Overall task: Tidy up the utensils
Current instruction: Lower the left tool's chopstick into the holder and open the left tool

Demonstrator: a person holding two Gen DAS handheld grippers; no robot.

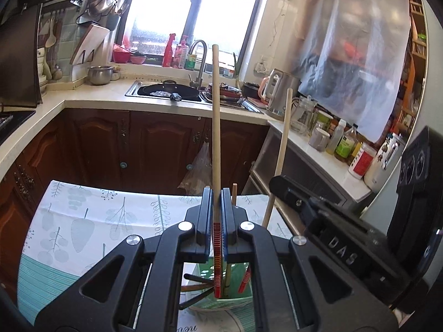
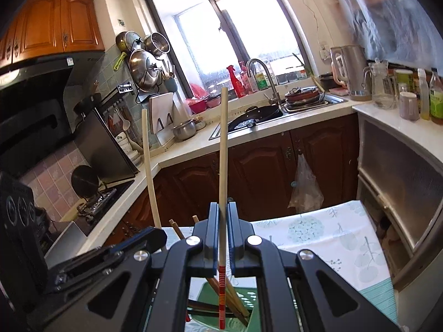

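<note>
My left gripper (image 1: 217, 193) is shut on a long wooden chopstick (image 1: 216, 127) with red stripes at its lower end, held upright over a green holder (image 1: 241, 282) that has several utensils in it. My right gripper (image 2: 223, 207) is shut on a second striped wooden chopstick (image 2: 223, 149), also upright over the green holder (image 2: 249, 298). The other gripper's chopstick shows in each view, in the left wrist view (image 1: 282, 149) and in the right wrist view (image 2: 149, 166). The right gripper body (image 1: 346, 238) stands close on the right.
The holder stands on a table with a leaf-print cloth (image 1: 91, 221). Behind are dark wood cabinets (image 1: 166, 144), a counter with a sink (image 1: 163, 91) and pan, a kettle (image 1: 279, 94), bottles (image 1: 343, 144) and a stove (image 2: 94, 204).
</note>
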